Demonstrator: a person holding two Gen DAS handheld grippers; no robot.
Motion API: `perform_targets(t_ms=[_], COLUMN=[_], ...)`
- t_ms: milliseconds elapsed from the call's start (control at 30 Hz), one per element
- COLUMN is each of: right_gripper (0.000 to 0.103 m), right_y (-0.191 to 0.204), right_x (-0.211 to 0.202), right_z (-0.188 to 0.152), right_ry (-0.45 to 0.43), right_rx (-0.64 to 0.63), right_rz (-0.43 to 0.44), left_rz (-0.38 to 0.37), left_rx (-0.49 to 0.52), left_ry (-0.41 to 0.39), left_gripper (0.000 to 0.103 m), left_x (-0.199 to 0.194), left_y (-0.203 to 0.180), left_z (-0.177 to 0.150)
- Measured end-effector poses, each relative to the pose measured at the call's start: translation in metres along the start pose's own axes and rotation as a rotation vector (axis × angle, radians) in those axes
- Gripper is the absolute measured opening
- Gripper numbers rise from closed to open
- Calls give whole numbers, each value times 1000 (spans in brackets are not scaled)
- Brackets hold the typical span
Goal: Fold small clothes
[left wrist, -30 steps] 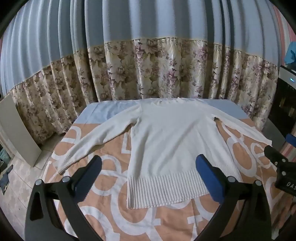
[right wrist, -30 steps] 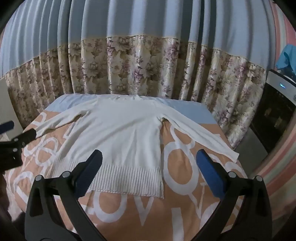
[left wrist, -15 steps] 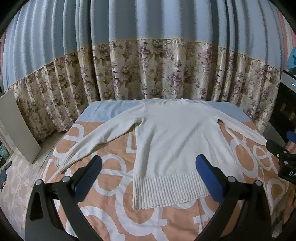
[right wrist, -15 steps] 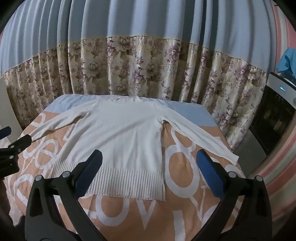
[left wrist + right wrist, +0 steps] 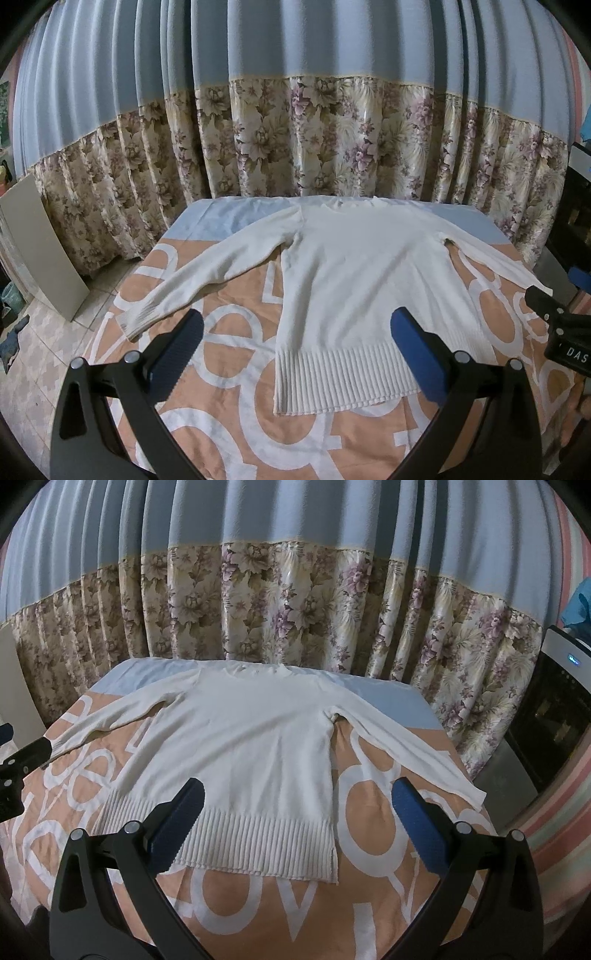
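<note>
Hidden at far left: a pale flat board (image 5: 40, 251) is leaning by the curtain, its top end running out of the left wrist view; small things on the tiled floor (image 5: 55, 354) beside it are too blurred to name.
Left gripper (image 5: 295, 350): its blue-padded black fingers are standing spread wide with nothing between them, hovering over the near edge of the bed; in the right wrist view only its black tip (image 5: 22, 760) is poking in at the left edge.
Task garment: a cream-white long-sleeved knit sweater (image 5: 362, 280) is lying flat on the bed, neck toward the curtain, ribbed hem toward the grippers, both sleeves angling outward.
Sleeve ends: the left cuff is lying near the bed's left edge; the right cuff is reaching the right edge, partly behind the other gripper in the left wrist view.
Surface: an orange bedcover with large white ring shapes (image 5: 369, 893) is covering the bed, with a pale blue strip at the far end.
Right gripper (image 5: 295, 830): jaws are gaping wide, gripping nothing, above the hem.
Room: a blue curtain with a floral beige lower band (image 5: 295, 602) is hanging behind the bed.
Far right: a dark appliance with a small lit panel (image 5: 561, 686) is standing there, cut off by the lens edge.
</note>
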State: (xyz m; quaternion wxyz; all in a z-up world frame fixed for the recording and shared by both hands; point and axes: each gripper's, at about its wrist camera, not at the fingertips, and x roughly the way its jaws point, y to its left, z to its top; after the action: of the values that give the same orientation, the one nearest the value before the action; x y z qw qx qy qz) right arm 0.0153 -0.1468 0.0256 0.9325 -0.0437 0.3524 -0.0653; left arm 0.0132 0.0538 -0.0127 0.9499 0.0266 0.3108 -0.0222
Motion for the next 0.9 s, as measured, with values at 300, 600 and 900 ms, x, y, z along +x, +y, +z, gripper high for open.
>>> perform_targets(t_ms=[300, 600, 900], right_gripper=[100, 100, 100], right_y=[-1, 0, 1], right_x=[3, 4, 7], right_z=[-2, -1, -3], right_ry=[3, 5, 13], right_rx=[14, 20, 25], right_rz=[-22, -26, -20], left_rz=[-15, -15, -14], left_rx=[-3, -18, -17], left_ry=[18, 28, 34], left_gripper=[101, 101, 101], left_x=[5, 11, 14], left_y=[-3, 2, 8], left_z=[0, -2, -7])
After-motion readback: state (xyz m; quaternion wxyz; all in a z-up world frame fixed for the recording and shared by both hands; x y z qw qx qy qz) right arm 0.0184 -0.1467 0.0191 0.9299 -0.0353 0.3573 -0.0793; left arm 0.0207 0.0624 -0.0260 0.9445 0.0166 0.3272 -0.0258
